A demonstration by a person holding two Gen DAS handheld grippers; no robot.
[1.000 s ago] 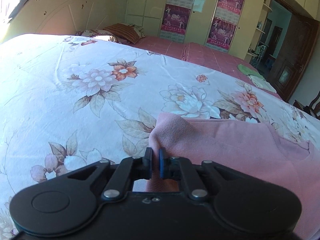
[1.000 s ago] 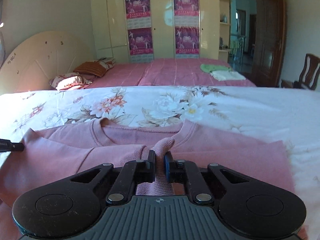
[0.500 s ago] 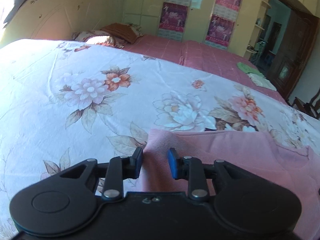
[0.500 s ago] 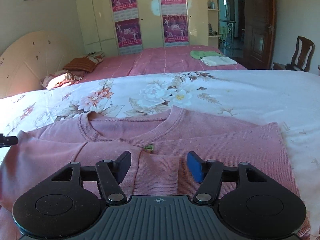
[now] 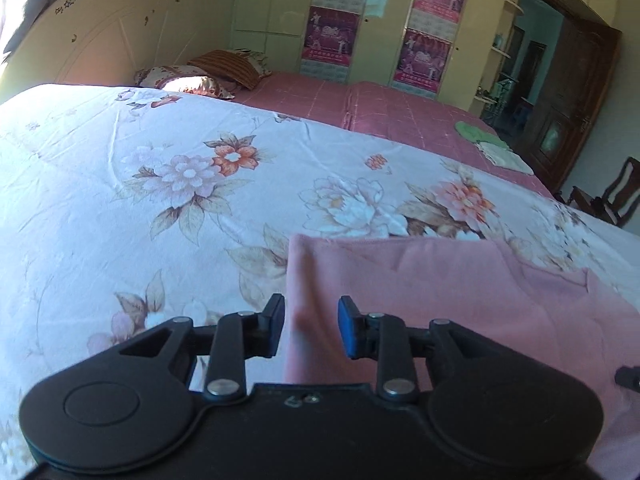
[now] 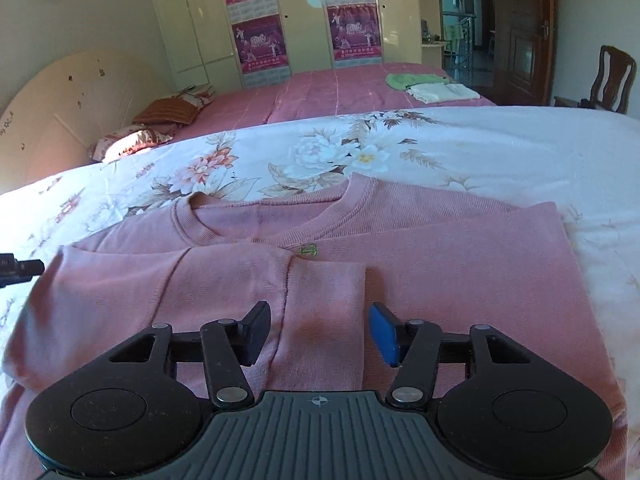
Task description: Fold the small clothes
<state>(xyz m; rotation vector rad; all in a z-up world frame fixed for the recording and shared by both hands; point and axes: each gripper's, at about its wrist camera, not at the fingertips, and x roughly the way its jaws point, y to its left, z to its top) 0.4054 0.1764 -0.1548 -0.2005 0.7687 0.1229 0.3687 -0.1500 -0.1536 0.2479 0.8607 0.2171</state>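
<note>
Flowered bedsheet (image 6: 500, 148) is covering the near bed and carrying everything else; pink sweater (image 6: 460, 264) is lying flat on it, collar toward the far side, one sleeve (image 6: 324, 312) folded across the chest. The knit is looking soft, light and limp, likely sagging wherever unsupported, so pinching at a folded edge, hem corner or shoulder seam seems the best hold. Right gripper (image 6: 318, 334) is hovering over the sleeve cuff, jaws spread but closing, pads gripping nothing. Left gripper (image 5: 311, 330) is standing over the sweater's side edge, jaws parted, cloth between them but unpinched
</note>
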